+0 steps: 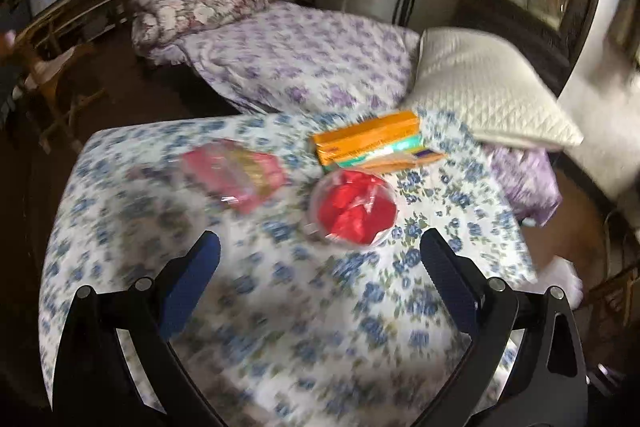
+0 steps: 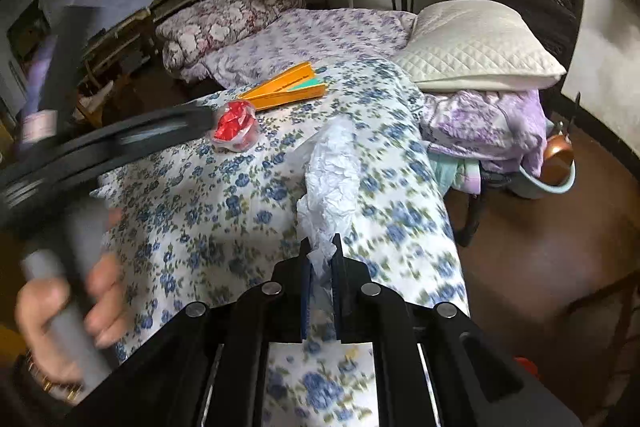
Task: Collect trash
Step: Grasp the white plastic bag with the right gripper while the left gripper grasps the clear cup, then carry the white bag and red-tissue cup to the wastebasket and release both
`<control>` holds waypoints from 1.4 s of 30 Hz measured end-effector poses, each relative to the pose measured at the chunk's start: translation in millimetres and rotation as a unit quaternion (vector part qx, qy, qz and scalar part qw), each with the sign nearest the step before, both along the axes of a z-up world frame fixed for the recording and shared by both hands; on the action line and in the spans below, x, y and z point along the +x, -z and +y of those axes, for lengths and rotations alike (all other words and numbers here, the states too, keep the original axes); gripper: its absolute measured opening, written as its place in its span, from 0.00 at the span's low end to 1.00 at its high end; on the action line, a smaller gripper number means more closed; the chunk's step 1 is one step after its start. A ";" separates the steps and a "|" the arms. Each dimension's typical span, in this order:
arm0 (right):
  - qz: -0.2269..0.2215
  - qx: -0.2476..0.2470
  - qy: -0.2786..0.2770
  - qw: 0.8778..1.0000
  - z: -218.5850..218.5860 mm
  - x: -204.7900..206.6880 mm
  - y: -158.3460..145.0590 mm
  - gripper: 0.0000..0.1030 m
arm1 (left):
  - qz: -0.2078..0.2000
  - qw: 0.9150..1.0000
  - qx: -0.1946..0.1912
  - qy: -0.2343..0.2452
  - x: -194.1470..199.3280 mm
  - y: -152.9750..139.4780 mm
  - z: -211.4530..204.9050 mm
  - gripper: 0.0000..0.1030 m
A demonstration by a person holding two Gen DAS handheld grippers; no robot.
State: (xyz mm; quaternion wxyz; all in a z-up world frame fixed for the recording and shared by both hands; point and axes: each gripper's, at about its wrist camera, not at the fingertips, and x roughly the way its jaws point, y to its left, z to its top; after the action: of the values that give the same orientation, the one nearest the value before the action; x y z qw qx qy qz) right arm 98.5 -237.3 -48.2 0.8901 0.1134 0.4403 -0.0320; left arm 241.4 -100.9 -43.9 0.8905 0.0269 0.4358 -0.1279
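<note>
A clear plastic cup with red wrapping inside lies on the blue-flowered table cloth. Behind it lies an orange carton, and to its left a pink plastic packet. My left gripper is open and empty, just short of the cup. In the right wrist view the left gripper reaches in from the left beside the cup, with the orange carton behind. My right gripper is shut on a crumpled white tissue and holds it above the cloth.
A bed with a purple-flowered cover and a white quilted pillow stands behind the table. A folded quilt lies at its far end. A pale blue bucket with a copper pot sits on the brown floor at right.
</note>
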 end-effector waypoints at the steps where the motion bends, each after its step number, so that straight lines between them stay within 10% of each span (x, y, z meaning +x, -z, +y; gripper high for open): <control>1: -0.002 0.003 -0.001 1.000 -1.8 0.4 0.7 0.09 | 0.009 1.000 0.005 0.005 5.7 7.6 -7.3 0.93; 10: 0.006 0.025 -0.028 0.999 -1.0 7.2 9.5 0.09 | 0.006 1.000 0.023 0.006 33.8 32.7 -29.5 0.90; 12: 0.008 0.025 -0.030 0.999 0.5 8.7 11.5 0.09 | 0.000 1.000 0.015 0.014 32.4 32.4 -30.2 0.57; 42: -0.077 0.079 -0.029 0.993 16.4 -89.9 -38.3 0.09 | -0.043 0.997 -0.062 -0.002 -200.9 -58.2 62.7 0.56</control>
State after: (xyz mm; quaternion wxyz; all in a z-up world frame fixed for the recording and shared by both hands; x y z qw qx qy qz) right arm 8.6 -220.9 -9.9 0.9103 0.1727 0.3743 0.0372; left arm 40.5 -38.2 14.3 0.9086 -0.0240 0.3881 -0.1521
